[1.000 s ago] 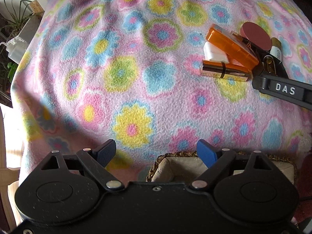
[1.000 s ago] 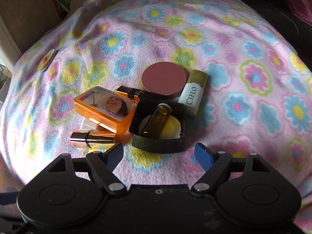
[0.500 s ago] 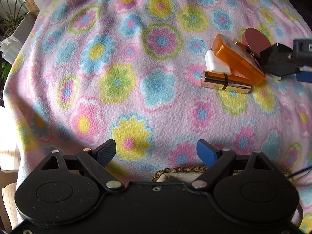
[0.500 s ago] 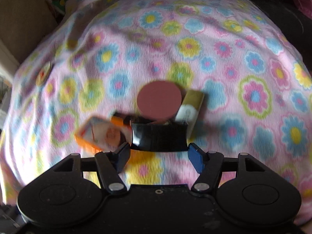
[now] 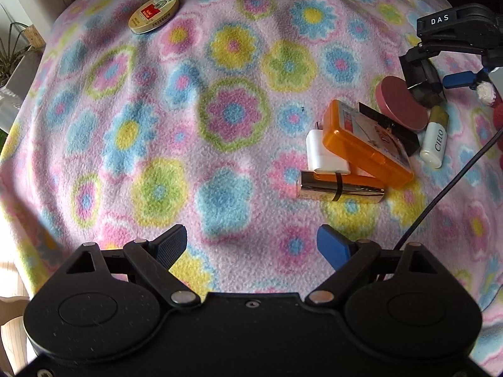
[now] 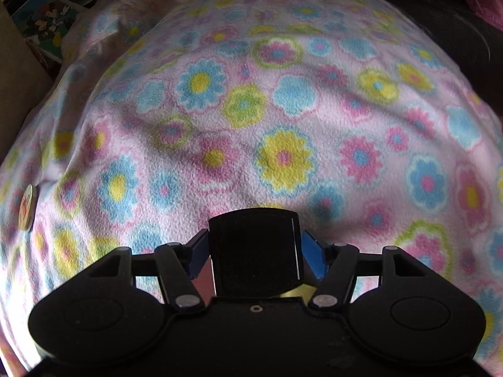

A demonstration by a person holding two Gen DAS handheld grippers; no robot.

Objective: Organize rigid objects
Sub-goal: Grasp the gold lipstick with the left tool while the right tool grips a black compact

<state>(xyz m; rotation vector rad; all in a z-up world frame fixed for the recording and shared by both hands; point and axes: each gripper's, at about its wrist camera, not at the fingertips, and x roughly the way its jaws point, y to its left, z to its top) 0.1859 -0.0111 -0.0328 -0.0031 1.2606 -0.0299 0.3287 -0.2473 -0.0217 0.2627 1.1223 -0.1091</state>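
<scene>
At ten o'clock an oval tin [image 5: 154,14] lies alone; the left gripper [image 5: 251,245] hangs released. At three o'clock the cluster around the orange case [image 5: 366,143] waits — the right gripper [image 6: 254,253] clenches a black box [image 6: 256,251], lifted clear for sorting.

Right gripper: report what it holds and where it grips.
The right gripper clamps a black box by its two opposite side walls, lifted off the blanket. The left gripper holds nothing.

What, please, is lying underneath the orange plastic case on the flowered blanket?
The orange case rests tilted on a white block and a gold tube, with a black flat piece behind it. Whatever else is beneath it is covered.
</scene>
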